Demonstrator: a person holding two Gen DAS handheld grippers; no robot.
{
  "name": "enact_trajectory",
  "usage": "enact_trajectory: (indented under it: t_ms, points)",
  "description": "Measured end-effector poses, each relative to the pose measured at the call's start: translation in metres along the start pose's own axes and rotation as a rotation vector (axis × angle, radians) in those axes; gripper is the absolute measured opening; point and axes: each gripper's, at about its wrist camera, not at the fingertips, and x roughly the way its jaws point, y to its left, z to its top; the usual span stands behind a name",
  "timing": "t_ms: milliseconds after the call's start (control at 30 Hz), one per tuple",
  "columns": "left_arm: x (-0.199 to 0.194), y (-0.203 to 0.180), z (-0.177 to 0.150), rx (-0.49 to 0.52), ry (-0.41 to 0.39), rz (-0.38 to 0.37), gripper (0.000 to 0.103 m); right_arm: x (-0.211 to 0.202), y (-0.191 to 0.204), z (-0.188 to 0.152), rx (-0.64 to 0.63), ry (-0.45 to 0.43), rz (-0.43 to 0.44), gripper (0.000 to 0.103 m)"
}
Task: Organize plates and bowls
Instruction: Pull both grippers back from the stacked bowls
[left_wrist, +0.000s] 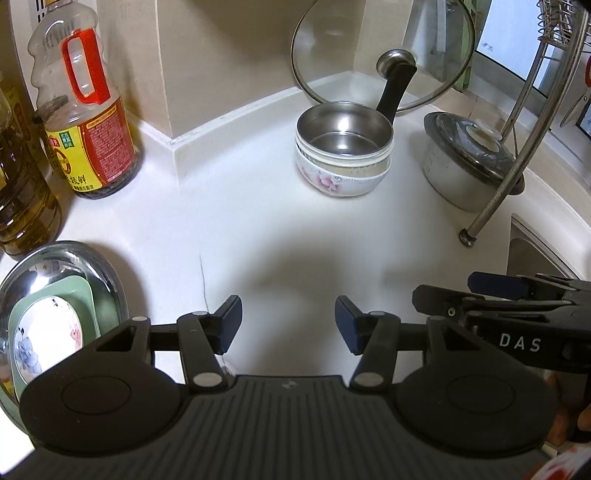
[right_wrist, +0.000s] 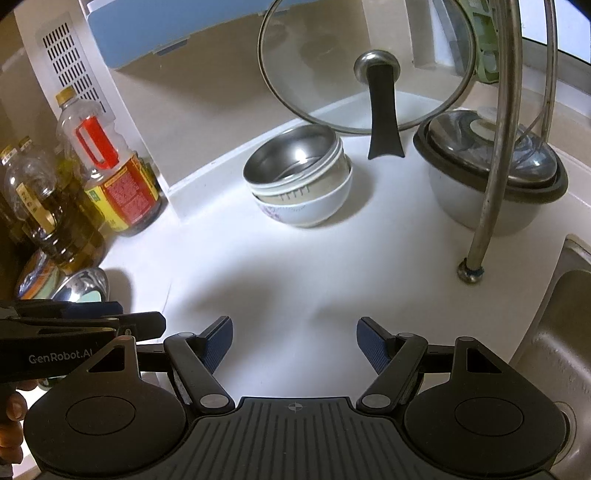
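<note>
left tongs (left_wrist: 288, 325): jaws apart, empty, above table (left_wrist: 258, 229) | right tongs (right_wrist: 294, 345): jaws apart, empty | bowl stack (left_wrist: 343, 151): steel bowl topmost, well ahead of both

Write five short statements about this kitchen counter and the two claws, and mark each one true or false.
1. A steel bowl sits nested on top of the floral bowl. True.
2. The left claw grips a plate. False: it is open, with only bare counter between its fingers.
3. The glass lid lies flat on the counter. False: it stands tilted, leaning towards the wall.
4. A green dish and a floral plate rest inside the steel basin. True.
5. The right claw holds the covered pot. False: it is open and empty; the pot stands apart beside the rack leg.
</note>
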Motion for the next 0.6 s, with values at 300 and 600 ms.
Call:
enact_trajectory:
  t_ms: [300, 600]
  points:
    - [0.0008, 0.0004, -0.0018, -0.014, 0.006, 0.005, 0.053, 0.0030, 0.0001, -0.0031, -0.012, 0.021, 0.005, 0.074]
    - [0.0075, 0.0003, 0.0041, -0.006, 0.009, 0.006, 0.053, 0.0083, -0.0014, -0.0003, -0.009, 0.026, -0.014, 0.074]
